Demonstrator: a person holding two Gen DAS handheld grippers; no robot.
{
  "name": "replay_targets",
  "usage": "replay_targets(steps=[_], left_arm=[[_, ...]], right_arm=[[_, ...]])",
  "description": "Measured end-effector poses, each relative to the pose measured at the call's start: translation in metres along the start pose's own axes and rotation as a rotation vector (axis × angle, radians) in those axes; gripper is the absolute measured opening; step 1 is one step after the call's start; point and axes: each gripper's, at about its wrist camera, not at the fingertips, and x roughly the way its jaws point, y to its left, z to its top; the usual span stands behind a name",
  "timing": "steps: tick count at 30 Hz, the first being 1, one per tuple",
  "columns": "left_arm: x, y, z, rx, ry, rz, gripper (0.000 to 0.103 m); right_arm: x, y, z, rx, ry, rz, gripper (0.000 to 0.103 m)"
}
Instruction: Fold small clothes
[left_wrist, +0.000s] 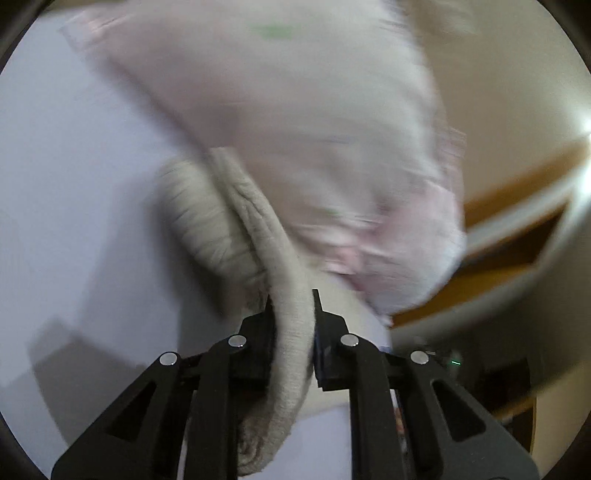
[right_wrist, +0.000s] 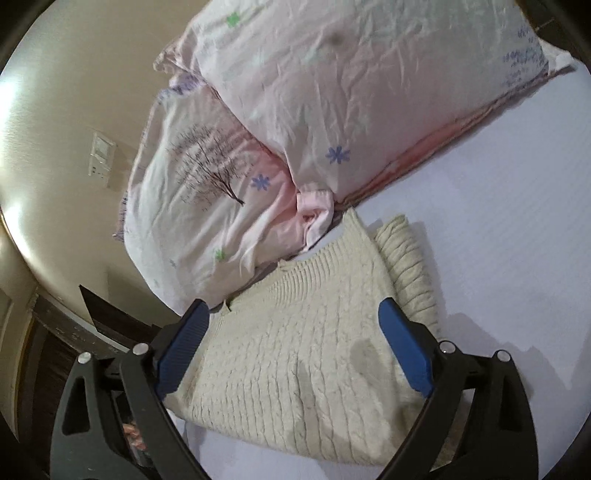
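1. Gripping a rolled fold of the cream sweater (left_wrist: 291, 354), the left gripper (left_wrist: 291, 314) has its jaws clenched on the knit, which runs up between them and bunches into a ribbed band beyond.
2. Seen from the left wrist, everything past that fold is smeared by motion: a pale pink pillow (left_wrist: 295, 129) fills the upper frame, with the white bed (left_wrist: 74, 184) to its left and wooden trim at the right edge.
3. Only the right wrist view shows the sweater (right_wrist: 306, 354) spread out, lying flat on the bed (right_wrist: 498, 221) with its cable-knit face up, its neckline toward the pillows and a ribbed part folded in along the far right side.
4. The right gripper (right_wrist: 293, 317) hangs above the sweater with its jaws released, the blue pads (right_wrist: 402, 347) wide apart over either side of the knit; whether they touch it, I cannot tell.
5. That view also makes the bedding sharp: two pink pillows (right_wrist: 351, 92) stacked against the wall, printed with blue and green flowers and a bare tree (right_wrist: 210, 162), just beyond the neckline.
6. A switch panel (right_wrist: 101, 155) sits on the wall; any markings on it are too small to read.
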Motion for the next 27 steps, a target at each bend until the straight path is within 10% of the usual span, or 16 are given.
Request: replay_targets(steps=[5,10,12,15,18,21,27], left_arm=[[0.088,-0.112,-0.031,0.157,0.105,-0.196,0.016],[0.245,-0.156,-0.101,0.163,0.413,-0.138,0.018],[0.255,-0.158,-0.113,0.099,0.494,-0.290,0.018],[0.212,-0.162,-0.101,0.178,0.394,-0.360,0.029],[0.150,-0.141,-0.077,0.236,0.215,-0.224,0.071],[0.119,-0.112,-0.063,0.277,0.139,-0.028,0.075],[0.118,-0.070,-0.067,0.258,0.229,0.164,0.084]], right_arm=[[-0.036,-0.013,0.005,-0.004,-0.093,-0.015,0.093],[-0.053,-0.037,0.006,0.059,-0.114,-0.080,0.093],[-0.061,-0.040,0.008,0.041,-0.102,-0.106,0.093],[-0.068,-0.039,0.012,0.001,-0.084,-0.116,0.093],[-0.051,-0.036,0.015,-0.008,0.007,-0.090,0.095],[-0.014,-0.035,0.015,-0.009,0.154,-0.125,0.096],[0.019,-0.046,0.017,0.034,0.244,-0.178,0.096]])
